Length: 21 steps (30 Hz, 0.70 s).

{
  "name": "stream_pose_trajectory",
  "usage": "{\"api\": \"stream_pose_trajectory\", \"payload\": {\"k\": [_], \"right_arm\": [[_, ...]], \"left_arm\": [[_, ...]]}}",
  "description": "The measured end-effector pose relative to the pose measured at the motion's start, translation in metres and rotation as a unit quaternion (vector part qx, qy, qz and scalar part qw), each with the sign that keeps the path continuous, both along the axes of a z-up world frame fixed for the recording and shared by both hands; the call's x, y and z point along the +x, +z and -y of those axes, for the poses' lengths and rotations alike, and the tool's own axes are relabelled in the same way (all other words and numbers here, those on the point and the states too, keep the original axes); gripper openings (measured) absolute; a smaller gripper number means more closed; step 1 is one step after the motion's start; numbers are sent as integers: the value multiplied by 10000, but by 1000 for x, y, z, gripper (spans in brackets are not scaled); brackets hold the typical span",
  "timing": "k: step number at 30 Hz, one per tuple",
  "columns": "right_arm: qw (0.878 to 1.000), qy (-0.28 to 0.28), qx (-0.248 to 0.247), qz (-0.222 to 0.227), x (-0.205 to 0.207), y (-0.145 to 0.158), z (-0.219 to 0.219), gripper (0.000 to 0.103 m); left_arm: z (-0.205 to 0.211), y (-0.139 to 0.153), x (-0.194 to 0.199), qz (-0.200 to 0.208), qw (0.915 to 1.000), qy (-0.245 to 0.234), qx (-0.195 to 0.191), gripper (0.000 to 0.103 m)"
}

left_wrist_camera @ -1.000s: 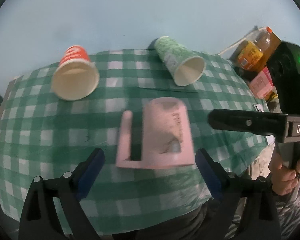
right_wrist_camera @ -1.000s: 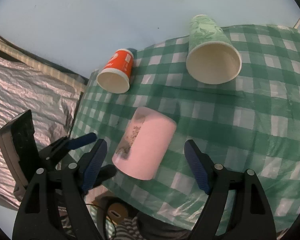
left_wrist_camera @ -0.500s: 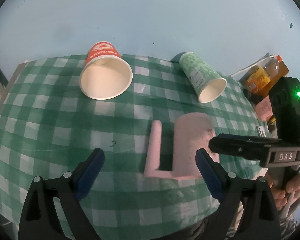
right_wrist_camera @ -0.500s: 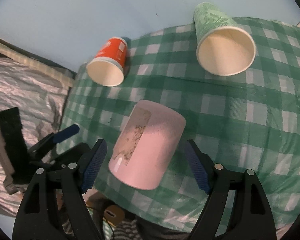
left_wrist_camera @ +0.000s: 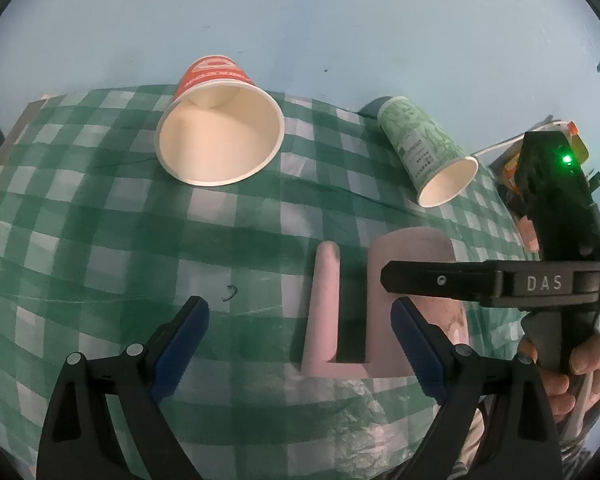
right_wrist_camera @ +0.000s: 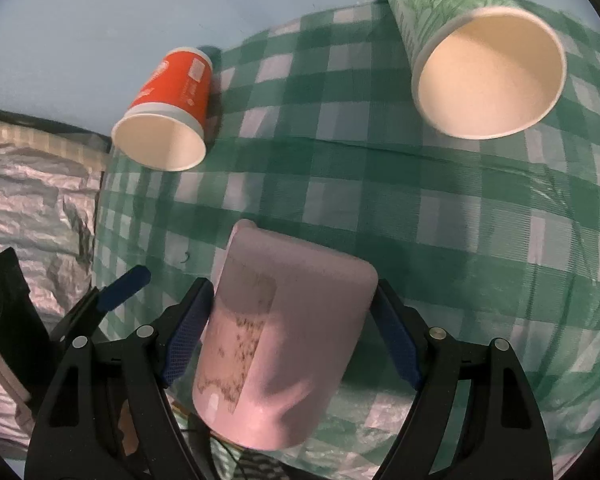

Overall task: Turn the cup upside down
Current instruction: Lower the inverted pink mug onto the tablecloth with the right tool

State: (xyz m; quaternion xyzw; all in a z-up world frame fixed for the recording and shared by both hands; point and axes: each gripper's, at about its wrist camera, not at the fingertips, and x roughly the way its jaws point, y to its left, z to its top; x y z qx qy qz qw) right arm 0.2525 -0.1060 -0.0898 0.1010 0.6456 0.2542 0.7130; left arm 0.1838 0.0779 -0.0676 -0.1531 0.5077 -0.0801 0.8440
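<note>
**Between the right claw's pads: pink mug, lying on its side**

Between the 2 blue pads of the right gripper (right_wrist_camera: 292,332) sits the pink mug (right_wrist_camera: 284,344), on its side near the front edge of the table. The fingers are spread about mug-wide and hug the body on both sides. The left pad (right_wrist_camera: 188,328) looks right up against the mug wall; whether they're actually squeezing yet, can't tell from these shots. There's a scuffed, half-peeled label patch on the mug's side.

The left gripper (left_wrist_camera: 300,332) is wide open with nothing in it, hanging over the cloth just left of the mug. From its camera the mug's handle (left_wrist_camera: 324,304) is a pink bar pointing away, with the right gripper's black finger across the mug body (left_wrist_camera: 412,248). The person's right hand (left_wrist_camera: 580,368) is wrapped around that gripper's grip at the far right.

Further out, on the green checked tablecloth (left_wrist_camera: 80,220):
- 1 red paper cup (left_wrist_camera: 220,128), on its side, open mouth facing the cameras
- 1 green paper cup (right_wrist_camera: 472,52), also on its side, mouth toward the cameras

Both are well apart from the mug, toward the back near the pale blue wall (left_wrist_camera: 300,20). Crinkled silver foil (right_wrist_camera: 32,200) shows past the table's left edge in the right wrist view.
</note>
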Motion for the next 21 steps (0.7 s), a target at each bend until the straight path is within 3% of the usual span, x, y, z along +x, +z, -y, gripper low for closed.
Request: {"api": "stream_pose_trajectory", "payload": {"k": [9, 13, 21], "right_arm": [[9999, 72, 119, 8, 8, -4, -2, 78], [9990, 303, 219, 242, 3, -2, -5, 78], [9916, 507, 235, 1166, -29, 19, 1, 75]], "left_arm": [[-7, 0, 1, 40, 9999, 131, -91, 94], [-15, 2, -10, 145, 9986, 346, -360, 94], [-14, 12, -33, 452, 9977, 475, -186, 94]]}}
